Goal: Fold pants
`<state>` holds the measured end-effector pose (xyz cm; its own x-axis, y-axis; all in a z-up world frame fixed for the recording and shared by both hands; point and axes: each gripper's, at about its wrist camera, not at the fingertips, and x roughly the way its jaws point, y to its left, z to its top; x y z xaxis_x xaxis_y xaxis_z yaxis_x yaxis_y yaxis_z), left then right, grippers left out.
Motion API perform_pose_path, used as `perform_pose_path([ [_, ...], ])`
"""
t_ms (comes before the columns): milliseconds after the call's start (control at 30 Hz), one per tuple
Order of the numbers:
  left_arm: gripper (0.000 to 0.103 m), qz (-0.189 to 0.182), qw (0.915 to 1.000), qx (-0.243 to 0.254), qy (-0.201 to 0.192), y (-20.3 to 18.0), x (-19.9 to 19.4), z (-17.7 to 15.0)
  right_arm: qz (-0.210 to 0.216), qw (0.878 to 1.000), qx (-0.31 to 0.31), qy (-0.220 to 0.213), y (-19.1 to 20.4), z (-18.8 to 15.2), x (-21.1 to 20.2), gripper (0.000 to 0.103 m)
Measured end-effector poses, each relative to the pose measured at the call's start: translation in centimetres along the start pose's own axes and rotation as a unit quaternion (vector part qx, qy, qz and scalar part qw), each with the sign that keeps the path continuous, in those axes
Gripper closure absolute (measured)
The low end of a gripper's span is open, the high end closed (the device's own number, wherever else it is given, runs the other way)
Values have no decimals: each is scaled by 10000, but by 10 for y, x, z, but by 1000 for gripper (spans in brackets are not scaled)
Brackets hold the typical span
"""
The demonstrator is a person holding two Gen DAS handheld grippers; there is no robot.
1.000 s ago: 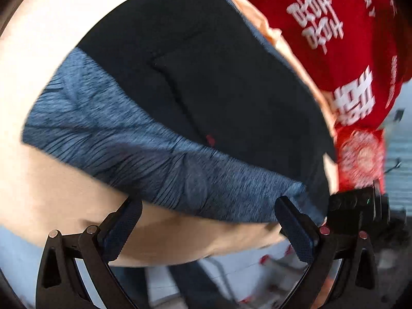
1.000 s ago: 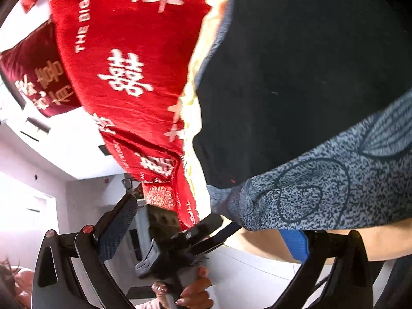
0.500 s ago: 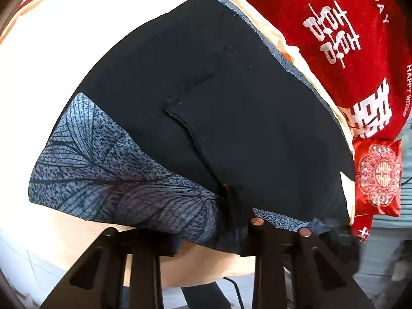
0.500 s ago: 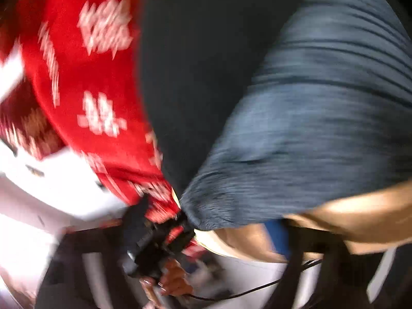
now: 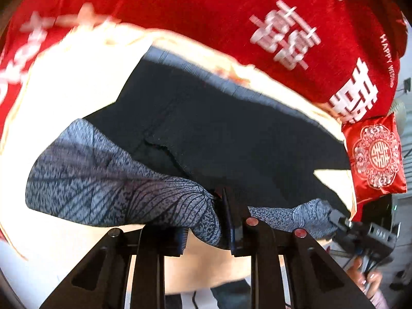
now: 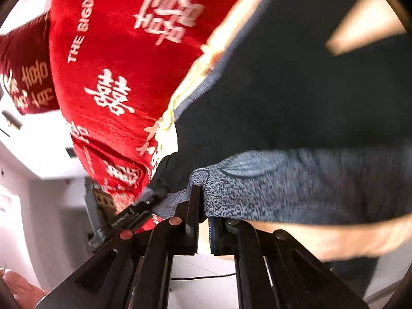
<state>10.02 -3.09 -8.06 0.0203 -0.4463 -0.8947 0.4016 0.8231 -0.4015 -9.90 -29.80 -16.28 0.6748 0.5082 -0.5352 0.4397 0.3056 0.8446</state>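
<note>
Both grippers, left gripper (image 5: 206, 221) and right gripper (image 6: 203, 219), clamp the pants (image 5: 231, 134) patterned hem

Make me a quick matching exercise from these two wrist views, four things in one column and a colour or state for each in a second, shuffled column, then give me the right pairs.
Things:
1. pants cuff
2. pants upper part
3. big blanket
4. left gripper

Colour or state:
A. red with pale lettering
B. plain dark, lying flat on the cream sheet
C. shut on a bunched fold of cloth
D. grey-blue with a dark leaf-vein print

Pairs: 1-D, 2-B, 3-A, 4-C
</note>
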Motion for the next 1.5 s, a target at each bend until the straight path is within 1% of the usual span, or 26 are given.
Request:
perform_pose_path([
  [33, 78, 11, 10000, 28, -58, -6, -1, 12, -41, 9999, -79, 66, 6, 11, 0, 97],
  [167, 78, 158, 9995, 75, -260, -24, 13, 69, -307, 9976, -329, 528, 20, 87, 18, 93],
  [333, 78, 527, 9980, 58, -348, -31, 74, 135, -753, 9898, -599, 1048, 9, 169, 61, 93],
  [400, 78, 688, 9969, -25, -386, -27, 100, 152, -848, 9867, -676, 1213, -1, 198, 86, 93],
  [467, 78, 907, 9953, -197, -273, -19, 127, 162, -889, 9853, -667, 1295, -14, 218, 104, 93],
  [533, 77, 1045, 9934, -467, -69, -9, 151, 166, -1011, 9832, -625, 1387, -27, 232, 120, 93],
  [567, 76, 1078, 9925, -569, -76, -8, 154, 167, -1109, 9819, -565, 1427, -32, 237, 127, 92],
  [633, 74, 1173, 9914, -568, -104, -13, 148, 167, -1125, 9817, -487, 1459, -33, 239, 130, 81],
  [667, 70, 1201, 9915, -487, -124, -19, 140, 166, -1045, 9825, -505, 1459, -30, 238, 128, 54],
  [700, 63, 1211, 9915, -440, -158, -23, 133, 165, -931, 9835, -546, 1453, -24, 236, 124, 25],
  [733, 50, 1299, 9905, -381, -223, -26, 123, 163, -821, 9844, -605, 1435, -16, 234, 118, 18],
  [767, 22, 1498, 9875, -287, -410, -32, 109, 161, -849, 9845, -703, 1362, -7, 232, 111, 17],
  [800, 15, 1589, 9853, -222, -582, -35, 99, 159, -912, 9837, -828, 1308, 1, 229, 105, 17],
  [833, 15, 1631, 9839, -147, -715, -38, 91, 157, -955, 9827, -937, 1279, 9, 225, 99, 17],
  [867, 15, 1627, 9841, -77, -705, -40, 87, 157, -939, 9823, -1019, 1260, 16, 220, 93, 17],
  [933, 15, 1786, 9826, 44, -510, -41, 96, 157, -947, 9789, -1276, 1284, 26, 209, 88, 23],
  [967, 15, 1916, 9805, 86, -437, -42, 103, 159, -1103, 9730, -1533, 1328, 32, 203, 90, 28],
  [1100, 15, 2513, 9677, 168, -87, -34, 151, 151, -2083, 9371, -2407, 1432, 33, 196, 122, 32],
  [1133, 15, 2713, 9623, 185, 11, -30, 164, 146, -2216, 9321, -2498, 1404, 27, 200, 127, 32],
  [1167, 10, 2929, 9557, 301, 3, -30, 172, 143, -2459, 9225, -2638, 1373, 15, 204, 133, 36],
  [1200, 9, 3115, 9490, 475, -121, -35, 176, 140, -2596, 9171, -2681, 1399, 4, 207, 141, 37],
  [1233, 9, 3199, 9456, 570, -140, -40, 176, 138, -2536, 9197, -2685, 1332, 2, 208, 140, 37],
  [1267, 9, 3200, 9454, 616, -79, -45, 175, 137, -2472, 9224, -2704, 1225, 6, 209, 135, 37],
  [1333, 9, 3138, 9473, 636, 20, -56, 168, 133, -2458, 9238, -2655, 1253, 13, 207, 123, 35],
  [1433, 9, 3151, 9464, 705, 31, -74, 156, 127, -2318, 9321, -2480, 1260, 15, 201, 97, 30],
  [1500, 9, 3081, 9489, 674, 54, -87, 149, 123, -2312, 9348, -2420, 1187, 16, 197, 76, 27],
])
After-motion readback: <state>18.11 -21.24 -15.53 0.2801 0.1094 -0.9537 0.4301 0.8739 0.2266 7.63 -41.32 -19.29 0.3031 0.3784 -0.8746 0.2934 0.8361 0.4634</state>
